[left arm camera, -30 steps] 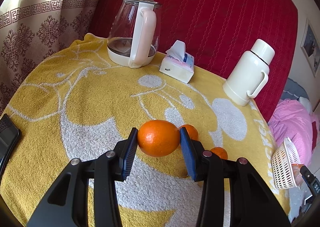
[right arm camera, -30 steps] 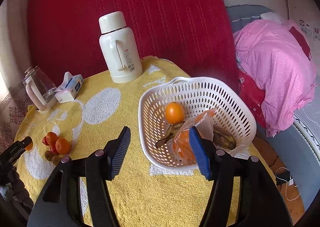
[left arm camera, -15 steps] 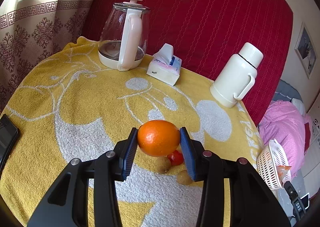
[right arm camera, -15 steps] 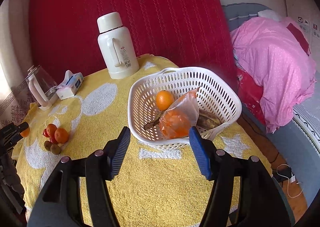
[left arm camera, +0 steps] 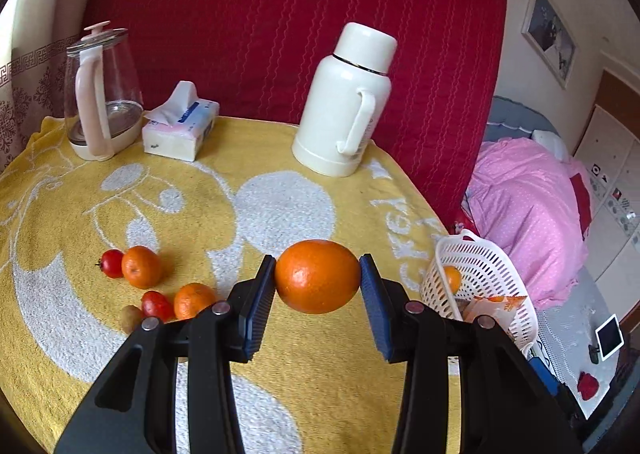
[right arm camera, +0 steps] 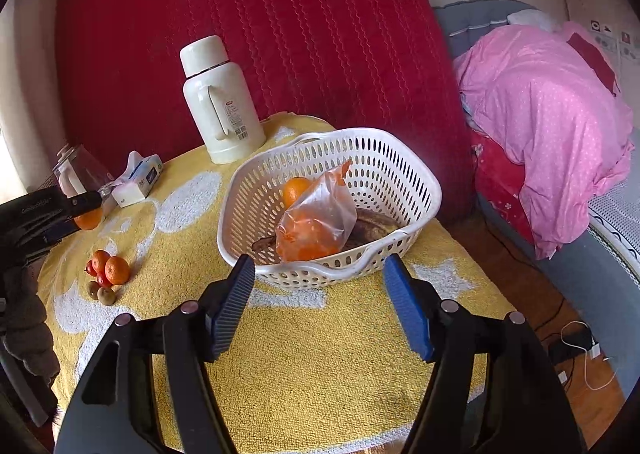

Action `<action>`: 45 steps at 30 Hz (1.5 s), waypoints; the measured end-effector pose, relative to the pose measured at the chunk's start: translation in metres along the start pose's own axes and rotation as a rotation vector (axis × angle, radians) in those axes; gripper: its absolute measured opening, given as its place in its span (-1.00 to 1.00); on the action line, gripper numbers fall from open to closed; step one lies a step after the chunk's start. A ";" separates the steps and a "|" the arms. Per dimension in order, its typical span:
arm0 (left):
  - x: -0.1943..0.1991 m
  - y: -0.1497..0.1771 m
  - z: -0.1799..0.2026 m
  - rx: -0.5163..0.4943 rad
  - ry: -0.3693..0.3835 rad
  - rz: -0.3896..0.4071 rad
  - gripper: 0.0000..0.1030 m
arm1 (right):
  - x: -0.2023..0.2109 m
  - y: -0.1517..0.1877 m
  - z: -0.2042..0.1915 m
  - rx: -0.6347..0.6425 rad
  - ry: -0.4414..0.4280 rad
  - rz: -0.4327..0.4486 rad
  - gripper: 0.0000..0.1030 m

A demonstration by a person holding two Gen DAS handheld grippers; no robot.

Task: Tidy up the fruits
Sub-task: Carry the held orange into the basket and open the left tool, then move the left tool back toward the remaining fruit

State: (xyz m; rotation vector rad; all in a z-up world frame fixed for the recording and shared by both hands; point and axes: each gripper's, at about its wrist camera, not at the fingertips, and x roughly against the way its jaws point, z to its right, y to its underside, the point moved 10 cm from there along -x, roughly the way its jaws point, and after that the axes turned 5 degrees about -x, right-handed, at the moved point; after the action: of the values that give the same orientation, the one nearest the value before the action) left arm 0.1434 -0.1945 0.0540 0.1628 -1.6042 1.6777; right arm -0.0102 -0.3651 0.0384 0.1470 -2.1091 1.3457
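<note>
The left hand-held gripper [left arm camera: 318, 278] is clamped on an orange [left arm camera: 317, 276], its blue pads pressing the fruit from both sides and holding it clear above the desk [left arm camera: 280, 214]. The right hand-held gripper [right arm camera: 320, 294] grips nothing; its jaws have just been opening and stand wide apart, with only the yellow towel and the near rim of the basket [right arm camera: 408, 174] showing between them.

Taking the basket as the landmark: it is white, perforated, and sits at the right edge of the desk, just beyond the right hand-held gripper. Inside it lie a small orange [right arm camera: 295, 190], a clear bag [right arm camera: 318, 222] holding orange fruit, and a dark banana [right arm camera: 372, 220] behind the bag (mostly hidden). The held orange hangs left of the basket and well apart from it.

Further left of the basket, a loose cluster rests on the towel: two tangerines [left arm camera: 141, 267], two small red fruits [left arm camera: 112, 263] and a brown one [left arm camera: 130, 317], near one another. Behind the basket and to its left stands a white flask [left arm camera: 344, 102], upright. Further left still are a tissue box [left arm camera: 180, 130] and a glass kettle [left arm camera: 102, 94], close together at the desk's back edge, against a red quilted backdrop. Right of the basket, off the desk, lies a bed with a pink cover [right arm camera: 540, 114].
</note>
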 end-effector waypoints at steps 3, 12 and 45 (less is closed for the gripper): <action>-0.011 -0.001 0.033 -0.043 0.032 -0.019 -0.17 | 0.000 0.000 0.006 -0.030 -0.007 0.011 0.38; -0.043 0.007 0.108 -0.160 0.094 -0.072 -0.17 | -0.002 0.002 0.015 -0.073 -0.027 0.017 0.40; -0.053 0.020 0.106 -0.118 0.099 -0.101 0.45 | -0.004 0.005 0.010 -0.044 -0.012 0.039 0.40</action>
State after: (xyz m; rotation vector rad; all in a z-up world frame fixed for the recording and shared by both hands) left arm 0.1227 -0.3102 0.0271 0.0977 -1.5898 1.4872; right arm -0.0142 -0.3723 0.0292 0.0967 -2.1598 1.3228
